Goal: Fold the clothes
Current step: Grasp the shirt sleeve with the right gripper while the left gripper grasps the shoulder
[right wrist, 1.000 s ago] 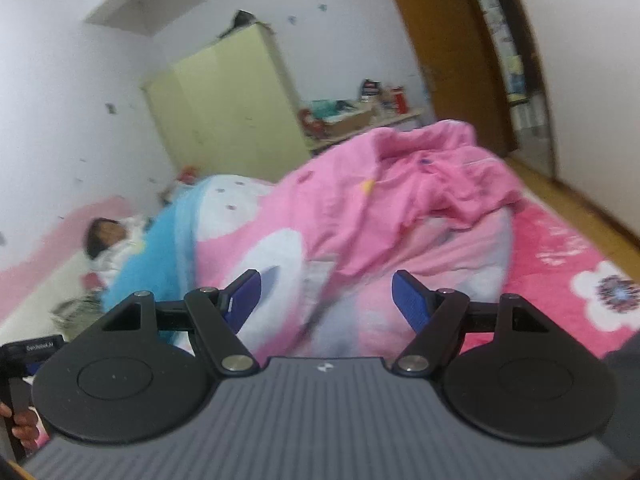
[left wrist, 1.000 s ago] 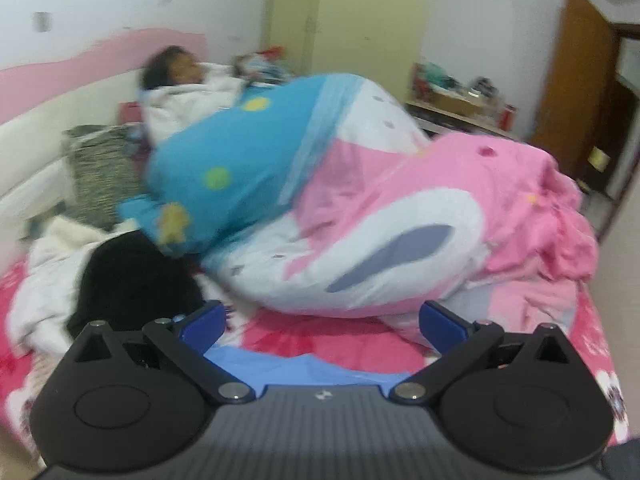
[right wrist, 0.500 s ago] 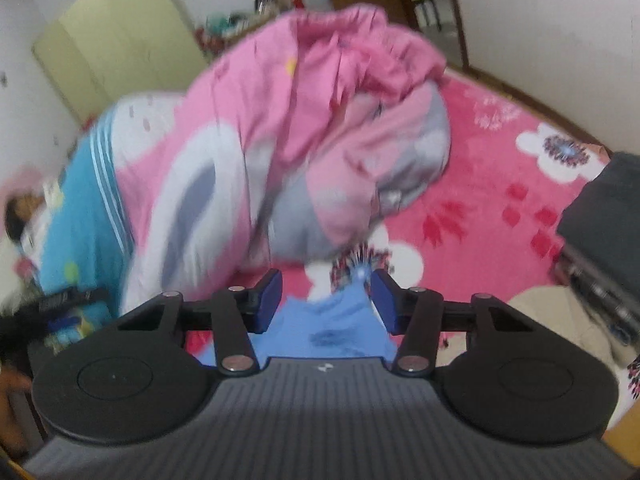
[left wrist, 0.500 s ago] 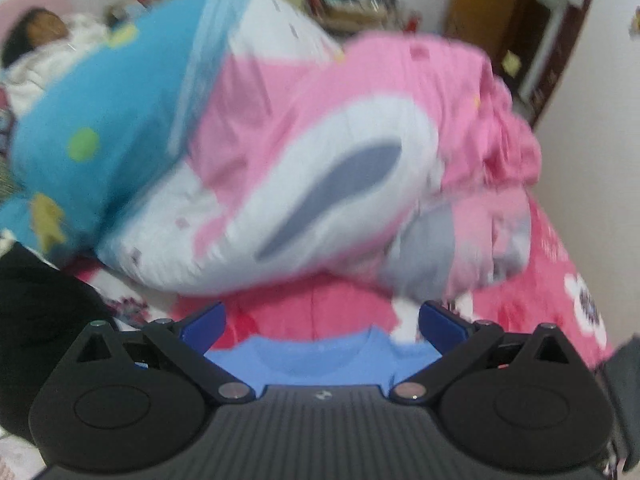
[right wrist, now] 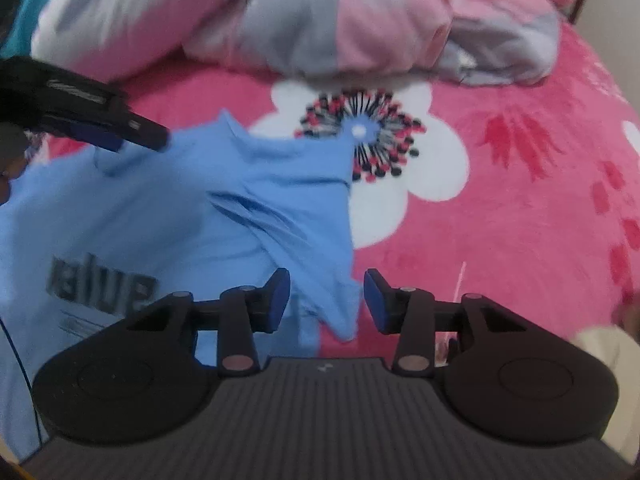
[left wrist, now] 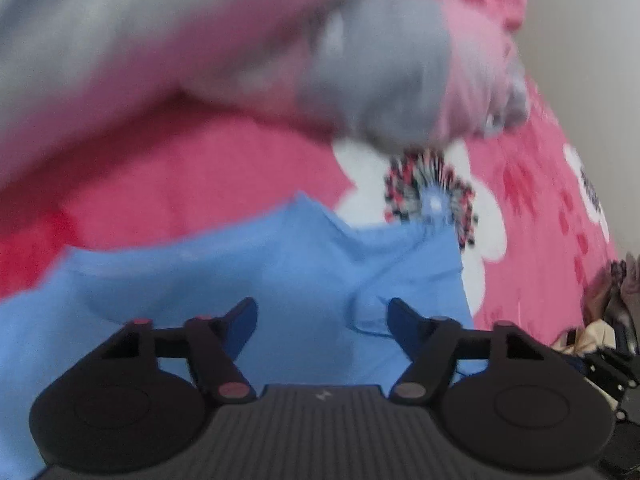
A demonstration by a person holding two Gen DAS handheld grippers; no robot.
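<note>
Nearest the right wrist camera: right gripper [right wrist: 326,300], fingers partly apart and holding nothing, poised over a loose sleeve of the blue T-shirt [right wrist: 192,208], one blue pad above the cloth, the other above bare bedspread. Contact with the fabric hard to judge through the blur. Same picture from the left wrist camera: left gripper [left wrist: 323,322] spread fairly wide and empty, hovering low over the upper part of the shirt, close to the collar.

Further out, the shirt lying spread on the pink flowered bedspread [right wrist: 520,200], chest print facing up, creased diagonally from collar to sleeve, that sleeve bunched and part-folded over the bare bedspread. Top edge of the shirt reaching a white flower with a dark-spoked centre [right wrist: 360,136]. Left gripper also seen from the side at the shirt's far shoulder.

Beyond, along the far side of the bed, a heaped pink, white and grey quilt [right wrist: 340,20], just clear of the shirt. Beige cloth [right wrist: 608,344] at the bed's right edge, too blurred to identify.

Likely trouble from here: a pinch that misses or catches only one layer of the bunched sleeve, dragging creases into the fold; uneven lifting by the two grippers, skewing the shirt; a fold carried too far, running the hem into the quilt.
</note>
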